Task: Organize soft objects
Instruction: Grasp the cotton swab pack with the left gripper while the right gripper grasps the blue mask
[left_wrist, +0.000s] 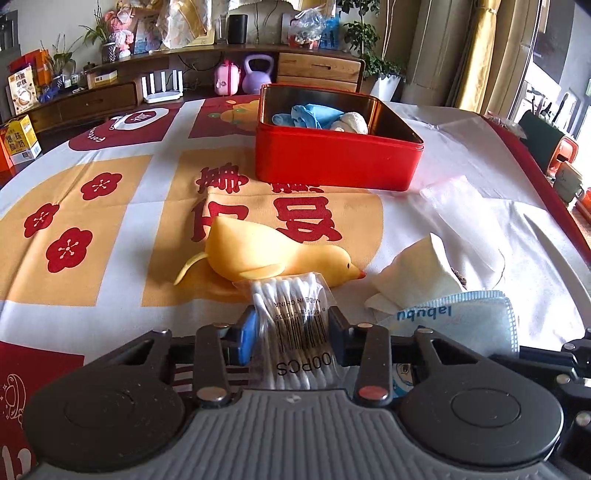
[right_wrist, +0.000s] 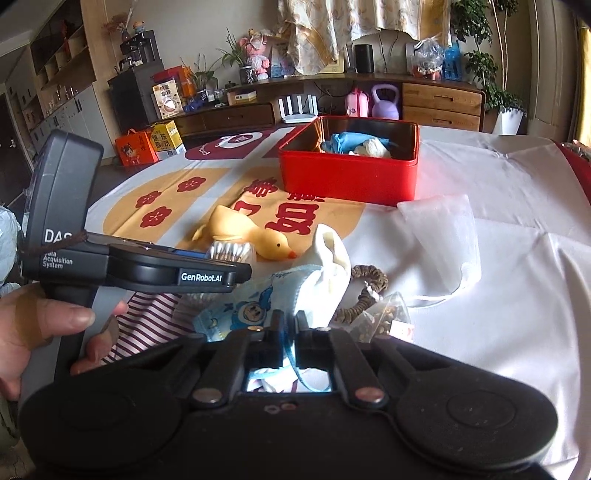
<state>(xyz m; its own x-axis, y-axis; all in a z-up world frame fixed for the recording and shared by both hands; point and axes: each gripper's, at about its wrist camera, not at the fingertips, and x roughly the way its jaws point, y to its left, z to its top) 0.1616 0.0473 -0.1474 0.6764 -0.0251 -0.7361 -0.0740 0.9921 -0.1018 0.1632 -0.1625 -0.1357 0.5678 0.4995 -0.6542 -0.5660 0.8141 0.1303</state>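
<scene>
My left gripper (left_wrist: 291, 326) has its jaws clamped on the cotton swab packet (left_wrist: 295, 314), just before the yellow duck (left_wrist: 277, 254). My right gripper (right_wrist: 290, 326) pinches a blue mask strap (right_wrist: 291, 354) (jaws nearly together). Bare worktop (left_wrist: 110, 266) separates duck and red tin (left_wrist: 332, 158).

The clear packet of cotton swabs (left_wrist: 295, 325) ran down behind the left gripper's grey body, its printed count cut to "00PCS". The blue cartoon-printed face mask (right_wrist: 240, 310) was half buried under the left gripper in the right wrist view, its strap vanishing between the right gripper's (right_wrist: 290, 325) fingers. The brown woven hair tie (right_wrist: 365, 291) showed only partly behind the cream cloth pouch (right_wrist: 328, 273). Red striped fabric (right_wrist: 147, 321) lay mostly covered.
</scene>
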